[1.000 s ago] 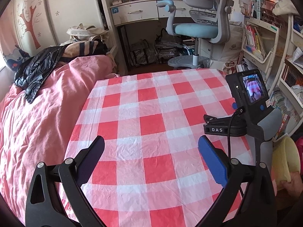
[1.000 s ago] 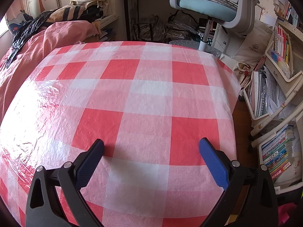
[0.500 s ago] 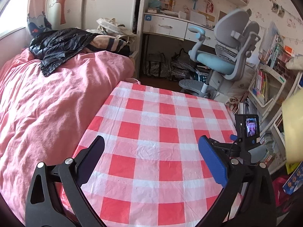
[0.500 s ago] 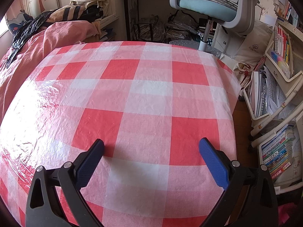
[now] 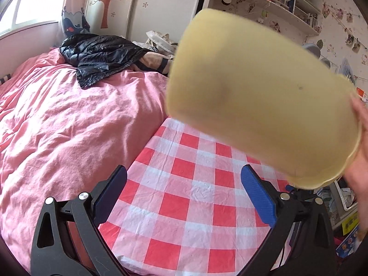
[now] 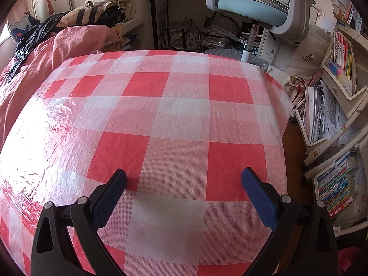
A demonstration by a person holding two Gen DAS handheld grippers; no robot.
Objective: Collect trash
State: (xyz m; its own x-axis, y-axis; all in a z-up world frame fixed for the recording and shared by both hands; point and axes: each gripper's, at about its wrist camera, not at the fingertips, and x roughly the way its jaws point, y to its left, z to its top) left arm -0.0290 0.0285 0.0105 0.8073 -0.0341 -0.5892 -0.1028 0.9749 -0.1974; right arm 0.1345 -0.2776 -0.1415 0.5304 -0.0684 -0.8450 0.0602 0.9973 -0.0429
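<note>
A pale yellow bin [image 5: 260, 96] fills the upper right of the left wrist view, blurred and tilted, held at its rim by a bare hand [image 5: 358, 151]. It hangs above the red-and-white checked table [image 5: 193, 197]. My left gripper [image 5: 184, 189] is open, high over the table's near part, with nothing between its fingers. In the right wrist view my right gripper [image 6: 184, 193] is open and sits low over the checked table [image 6: 174, 105], also holding nothing. No trash shows in either view.
A pink bed [image 5: 69, 119] with a black jacket [image 5: 101, 57] borders the table on the left. A grey-and-blue desk chair [image 6: 255, 11] stands beyond the far edge. Shelves of books [image 6: 335, 184] crowd the right side.
The left gripper has risen and tilted up. The yellow bin has swung from the right edge into the middle of its view. The right gripper has not moved.
</note>
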